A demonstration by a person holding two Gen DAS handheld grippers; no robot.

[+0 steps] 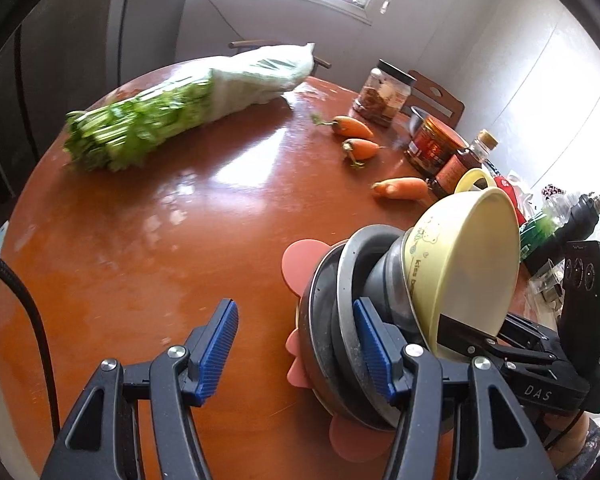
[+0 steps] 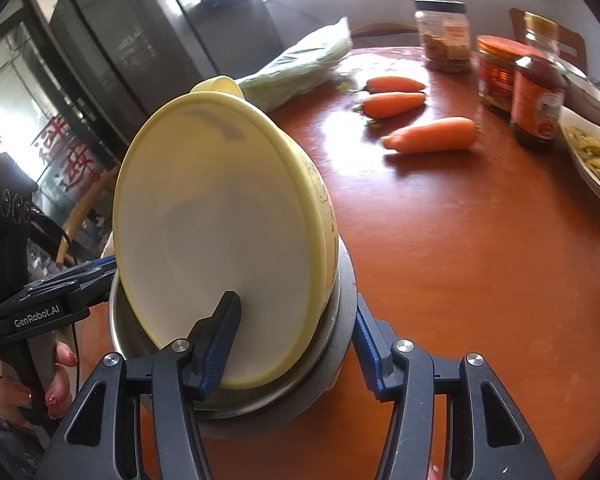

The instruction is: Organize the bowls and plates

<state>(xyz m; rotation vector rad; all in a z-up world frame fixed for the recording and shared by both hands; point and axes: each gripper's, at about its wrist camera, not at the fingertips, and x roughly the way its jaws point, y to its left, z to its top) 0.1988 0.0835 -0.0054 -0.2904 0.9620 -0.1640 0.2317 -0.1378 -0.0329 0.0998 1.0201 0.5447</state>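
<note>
The right gripper [image 2: 292, 340] has its jaws part-open, clamped across the tilted yellow bowl [image 2: 228, 232] and metal dishes [image 2: 340, 344] beneath. The left gripper [image 1: 296, 344] grips nothing, its right pad touching those dishes above the counter [image 1: 160, 220].

"DAS" in white on the right gripper [image 1: 466, 342] body, "GenRobot.AI" on the left gripper [image 2: 100, 266] body, "kiss" partly legible on the yellow bowl [image 1: 466, 260] side, red characters on the window glass [image 2: 66, 152] unreadable
</note>
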